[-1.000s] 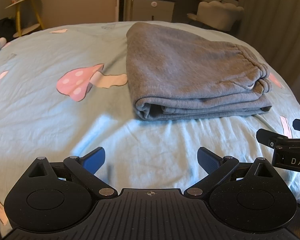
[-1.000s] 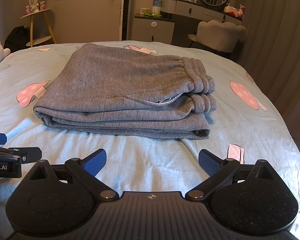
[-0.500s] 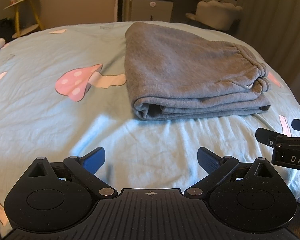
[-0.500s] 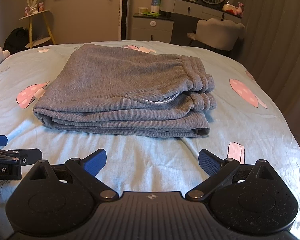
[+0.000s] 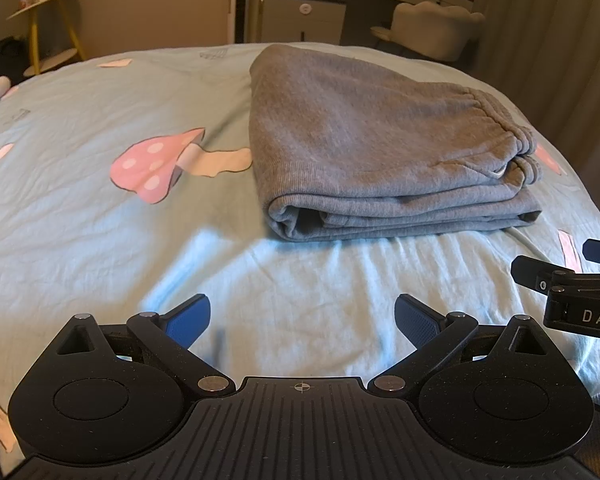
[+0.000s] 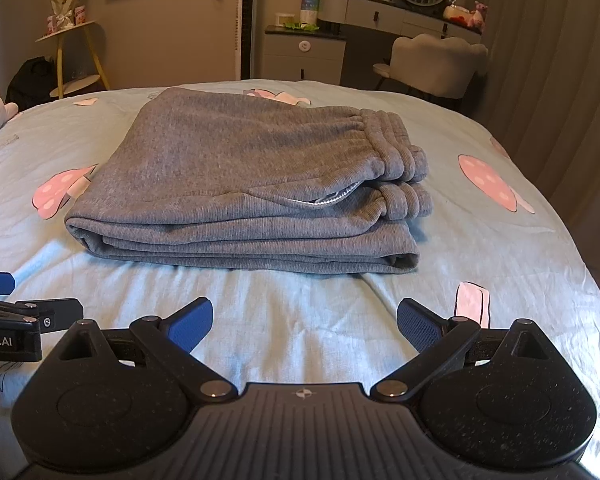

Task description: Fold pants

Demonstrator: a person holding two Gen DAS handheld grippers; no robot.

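Grey knit pants (image 6: 244,184), folded into a thick layered stack, lying on the pale blue mushroom-print bed sheet (image 5: 100,240); centre of the right wrist view, upper right of centre in the left wrist view. Ribbed elastic waistband (image 6: 396,164) at the right end of the stack, rounded fold at the left. Left hand-held gripper (image 5: 302,317) low in its frame, blue pads wide apart, holding nothing, clear of the cloth. Right hand-held gripper (image 6: 305,321) likewise spread and empty, short of the near edge. Fabric judged soft, limp, fairly light, prone to slumping or slipping out of alignment if lifted by one layer; best taken by pinching all layers at the near corners. Folding apparently complete. Far edge of the stack and its underside hidden; layer count unclear; each hand-held gripper cut off at the other view's side edge.
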